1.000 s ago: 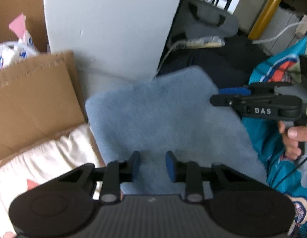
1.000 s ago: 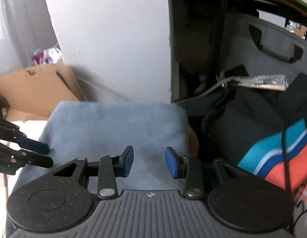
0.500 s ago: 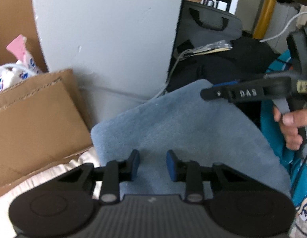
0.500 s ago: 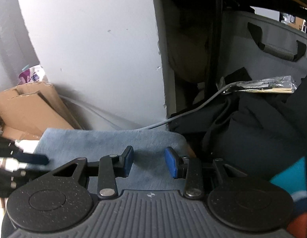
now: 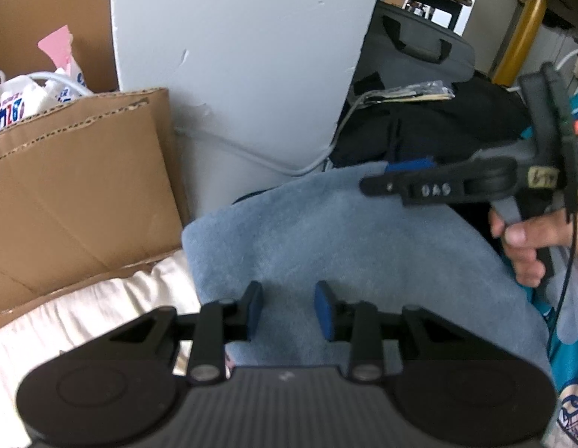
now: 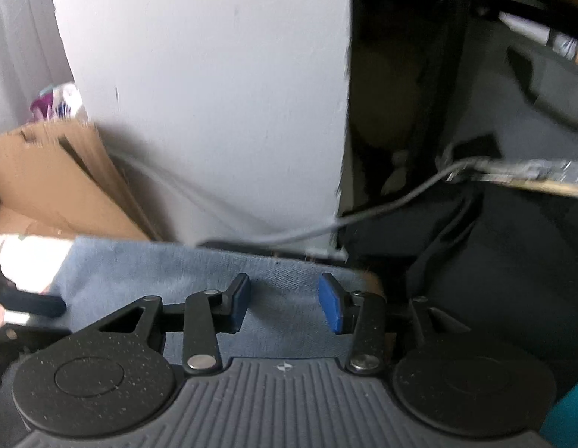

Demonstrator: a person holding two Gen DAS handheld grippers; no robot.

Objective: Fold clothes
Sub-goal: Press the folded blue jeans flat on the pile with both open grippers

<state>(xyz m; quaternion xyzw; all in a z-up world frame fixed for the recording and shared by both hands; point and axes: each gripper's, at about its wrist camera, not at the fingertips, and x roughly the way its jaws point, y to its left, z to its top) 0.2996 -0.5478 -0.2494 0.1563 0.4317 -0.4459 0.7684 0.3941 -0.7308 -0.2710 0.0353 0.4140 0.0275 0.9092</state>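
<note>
Both tongs stand partly open with nothing held: left gripper (image 5: 287, 308) has its blue pads apart above the blue cloth (image 5: 344, 246); right gripper (image 6: 285, 308) likewise, over the cloth's far edge. Cloth lies flat, spread between a cardboard box (image 5: 76, 186) and dark bags (image 5: 438, 130), partly over a cream fabric (image 5: 83, 317). Judged soft, light, fleecy and limp; it should bunch easily, so pinch it at the far corners or along the far hem. Both grippers tilt steeply downward; a hand (image 5: 527, 246) squeezes the right one's trigger.
</note>
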